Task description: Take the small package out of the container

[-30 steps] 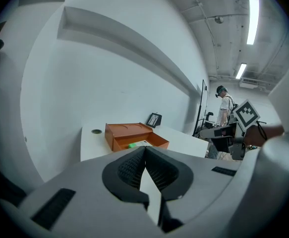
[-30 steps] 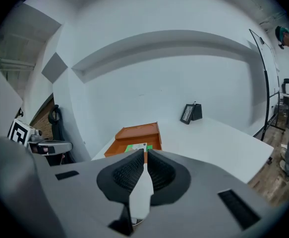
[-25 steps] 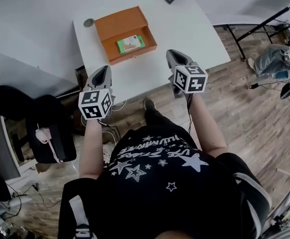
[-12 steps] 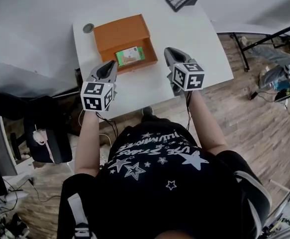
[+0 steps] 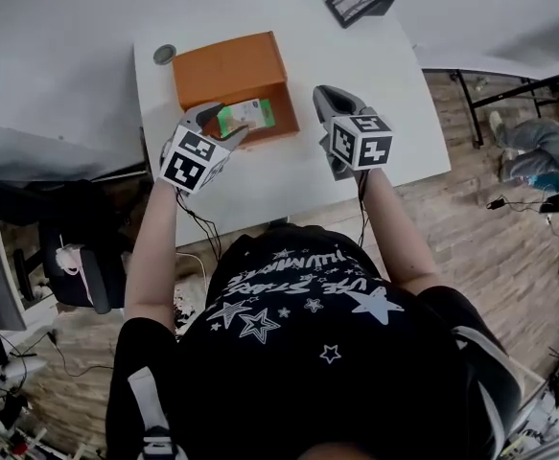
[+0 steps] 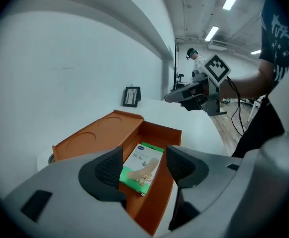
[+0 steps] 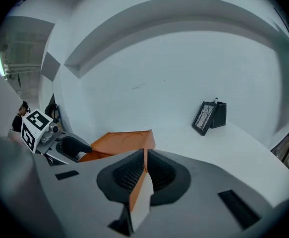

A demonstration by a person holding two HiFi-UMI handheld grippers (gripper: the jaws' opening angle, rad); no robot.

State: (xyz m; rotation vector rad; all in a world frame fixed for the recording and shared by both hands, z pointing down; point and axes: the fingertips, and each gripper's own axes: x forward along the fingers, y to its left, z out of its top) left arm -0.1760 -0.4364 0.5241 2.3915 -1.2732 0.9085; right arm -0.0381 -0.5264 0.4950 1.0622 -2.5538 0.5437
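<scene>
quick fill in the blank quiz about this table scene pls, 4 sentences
1. The small package is mostly ____ in colour.
2. It lies inside the ____ container.
3. The container rests on a ____ table.
4. The person's black shirt is printed with white five-pointed ____.

Missing words: green; orange; white; stars

the small package (image 5: 244,118), a flat green and white carton with a tan picture on top, lies flat in the open compartment of the orange container (image 5: 229,65). the container's other half shows two round recesses; it sits on a white table (image 5: 399,70).
</scene>
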